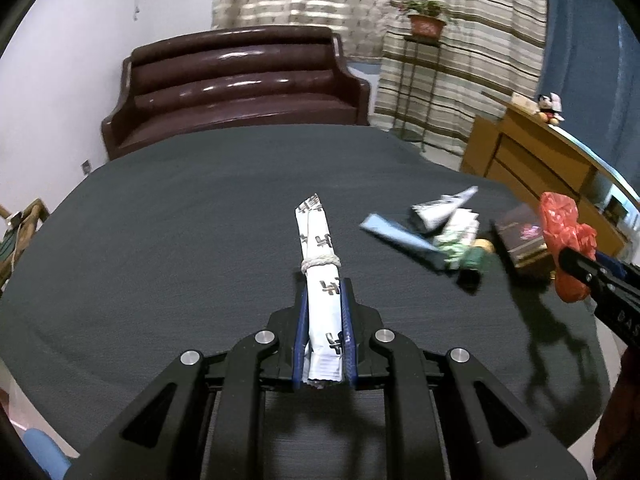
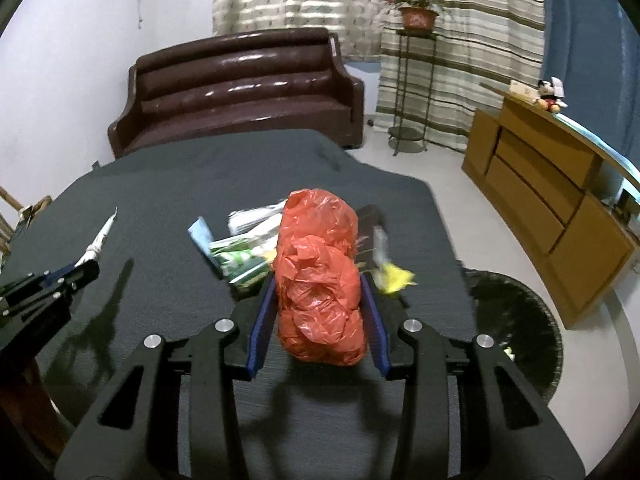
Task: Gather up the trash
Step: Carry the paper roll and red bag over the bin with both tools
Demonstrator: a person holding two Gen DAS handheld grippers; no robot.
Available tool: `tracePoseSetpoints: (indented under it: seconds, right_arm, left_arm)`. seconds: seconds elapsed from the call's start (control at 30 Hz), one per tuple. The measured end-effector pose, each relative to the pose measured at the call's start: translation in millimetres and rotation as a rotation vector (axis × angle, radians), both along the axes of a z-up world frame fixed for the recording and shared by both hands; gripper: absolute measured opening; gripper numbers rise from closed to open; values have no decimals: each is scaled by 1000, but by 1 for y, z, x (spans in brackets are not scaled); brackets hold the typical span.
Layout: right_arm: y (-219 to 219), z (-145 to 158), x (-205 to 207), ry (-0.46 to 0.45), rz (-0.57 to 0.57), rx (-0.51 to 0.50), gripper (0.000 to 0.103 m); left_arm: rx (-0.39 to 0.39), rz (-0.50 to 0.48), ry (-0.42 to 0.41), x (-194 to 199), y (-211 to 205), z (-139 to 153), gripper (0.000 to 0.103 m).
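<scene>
The left gripper (image 1: 325, 312) is clenched on a long white printed wrapper (image 1: 318, 248), rolled narrow and tied round its middle with pale string, held above the dark grey tablecloth (image 1: 180, 216). The right gripper (image 2: 318, 304) grips a crumpled orange-red plastic bag (image 2: 320, 268), bunched into two lumps between its blue pads (image 2: 262, 320). Behind it a heap of litter (image 2: 240, 248) lies on the cloth: a light blue strip, white and green wrappers, a yellow scrap (image 2: 394, 278). The bag hides part of the heap, and the pieces are blurred. A black bin (image 2: 516, 320) stands on the floor beside the table, partly cut off by the gripper frame.
</scene>
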State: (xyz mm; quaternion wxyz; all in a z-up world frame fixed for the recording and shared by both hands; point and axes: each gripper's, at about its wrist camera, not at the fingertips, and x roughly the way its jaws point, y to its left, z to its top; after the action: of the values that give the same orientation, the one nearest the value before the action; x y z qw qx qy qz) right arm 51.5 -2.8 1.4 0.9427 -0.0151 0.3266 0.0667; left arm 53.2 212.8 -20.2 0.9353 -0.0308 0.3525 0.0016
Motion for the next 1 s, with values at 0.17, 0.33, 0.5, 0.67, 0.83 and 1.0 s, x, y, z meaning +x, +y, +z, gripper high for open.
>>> tracePoseSetpoints:
  seconds: [0.17, 0.33, 0.5, 0.67, 0.83, 1.0]
  right_arm:
    - [-31, 5, -4, -19, -62, 6, 39]
    - [-60, 5, -6, -32, -121, 7, 39]
    - [-89, 3, -8, -37, -175, 10, 39]
    - [-120, -3, -11, -36, -228, 14, 39]
    - [-147, -8, -11, -30, -277, 21, 39]
    - [-171, -16, -11, -18, -323, 33, 39]
  left_arm:
    - [-7, -49, -15, -1, -31, 5, 16]
    - [-10, -111, -42, -2, -62, 14, 16]
    - [-5, -183, -63, -2, -98, 20, 16]
    - [-2, -248, -68, -1, -139, 19, 16]
    - [4, -319, -72, 3, -178, 16, 16]
    - [28, -372, -83, 10, -211, 11, 16]
